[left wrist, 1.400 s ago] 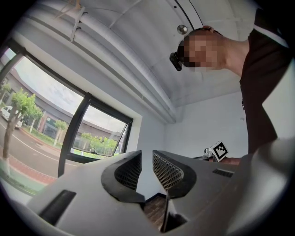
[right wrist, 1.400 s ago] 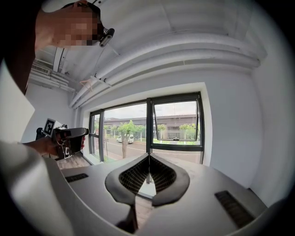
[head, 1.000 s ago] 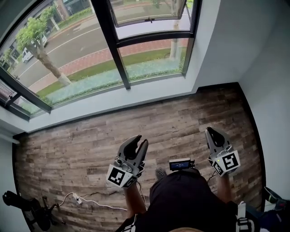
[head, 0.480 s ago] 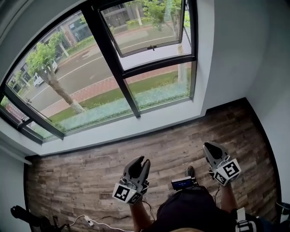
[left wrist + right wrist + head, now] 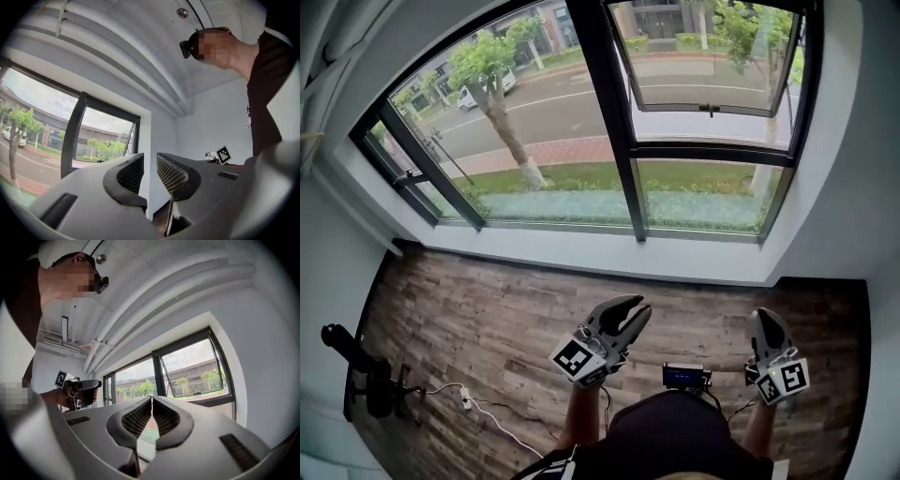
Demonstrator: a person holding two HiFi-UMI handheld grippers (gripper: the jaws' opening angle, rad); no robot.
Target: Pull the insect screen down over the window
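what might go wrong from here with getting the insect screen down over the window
1. No screen or pull bar shows in any view, so a claw may grab the wrong part, such as the handle of the open sash.
2. The right claw is shut and the left claw barely parted, both empty and well back from the window; a rushed reach could miss the grip.

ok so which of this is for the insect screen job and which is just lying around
For the job: black-framed window, its tilted-open upper sash, left gripper, right gripper. The insect screen itself isn't visible.
Lying about: black office chair, white corded power strip on the wooden floor.
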